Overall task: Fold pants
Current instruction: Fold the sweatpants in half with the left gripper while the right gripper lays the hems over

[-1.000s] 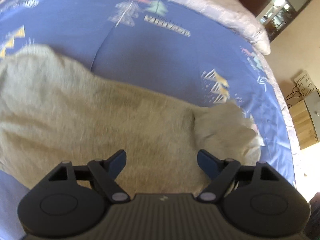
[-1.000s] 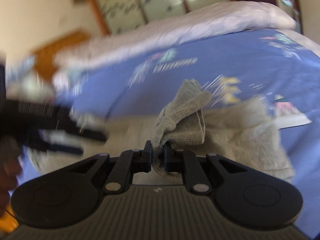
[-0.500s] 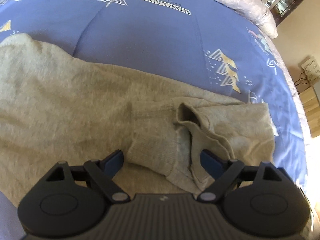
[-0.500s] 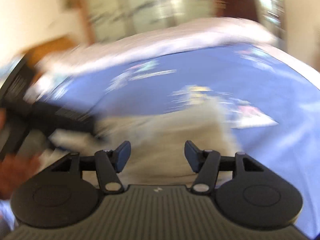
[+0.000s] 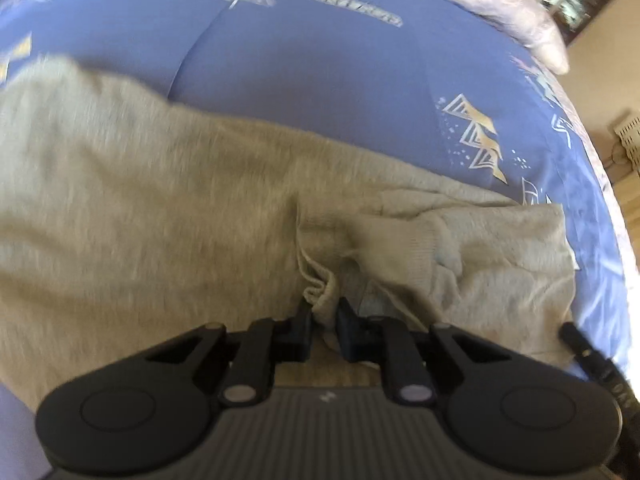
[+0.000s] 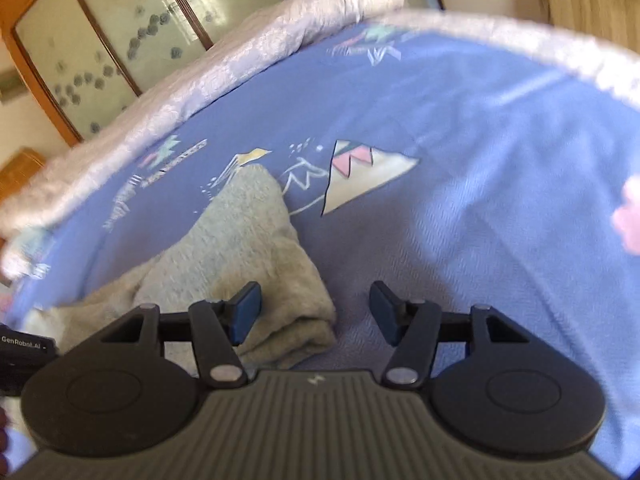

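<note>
A blue patterned bedsheet (image 5: pixel 304 80) covers the bed. Grey sweatpants (image 5: pixel 140 208) spread ahead of the left gripper (image 5: pixel 324 320), whose fingers pinch a ribbed cuff (image 5: pixel 320 296). The right gripper (image 6: pixel 316 312) gapes wide, folded fabric beneath its left finger (image 6: pixel 246 312).

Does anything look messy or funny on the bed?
Yes. The grey pants lie mostly flat on the blue bedspread, but their ribbed cuffs are bunched and crumpled, not lined up. The left gripper pinches one cuff edge; the right gripper is open.
</note>
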